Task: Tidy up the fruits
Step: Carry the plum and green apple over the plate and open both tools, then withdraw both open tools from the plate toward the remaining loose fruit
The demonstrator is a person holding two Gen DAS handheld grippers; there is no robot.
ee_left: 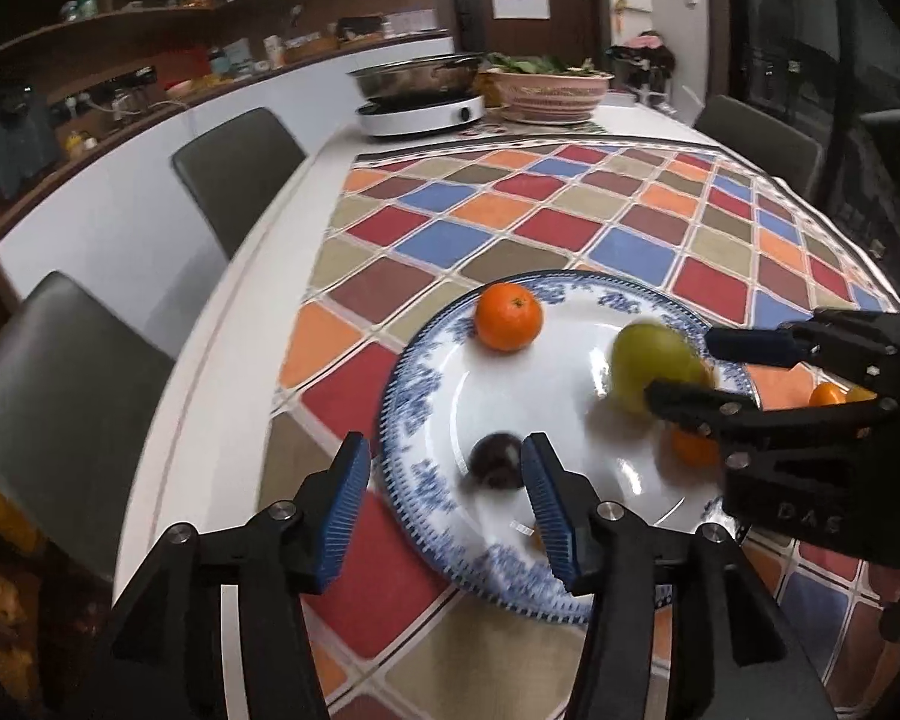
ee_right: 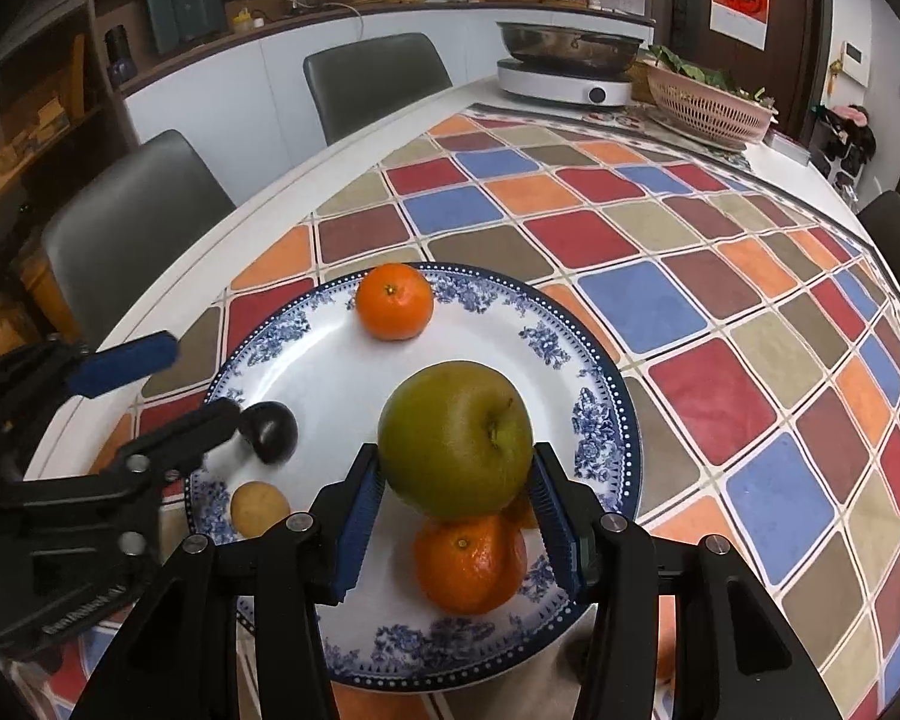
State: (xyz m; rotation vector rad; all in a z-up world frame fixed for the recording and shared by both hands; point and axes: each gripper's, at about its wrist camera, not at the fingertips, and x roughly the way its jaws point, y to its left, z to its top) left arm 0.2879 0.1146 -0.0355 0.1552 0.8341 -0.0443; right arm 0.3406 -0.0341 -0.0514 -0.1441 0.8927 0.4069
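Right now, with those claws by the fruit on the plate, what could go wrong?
1. The green apple sits between the right claw pads, partly above an orange. If it slips, it may bump that orange and roll.
2. The dark plum lies free by the open left claw, near the plate rim. A nudge could push it onto the tablecloth.
3. The two claws work close together over the plate and could knock each other.

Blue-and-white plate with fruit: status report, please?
Right gripper clamps green apple. Left gripper open beside dark plum. Oranges on blue-and-white plate, nothing blocking.
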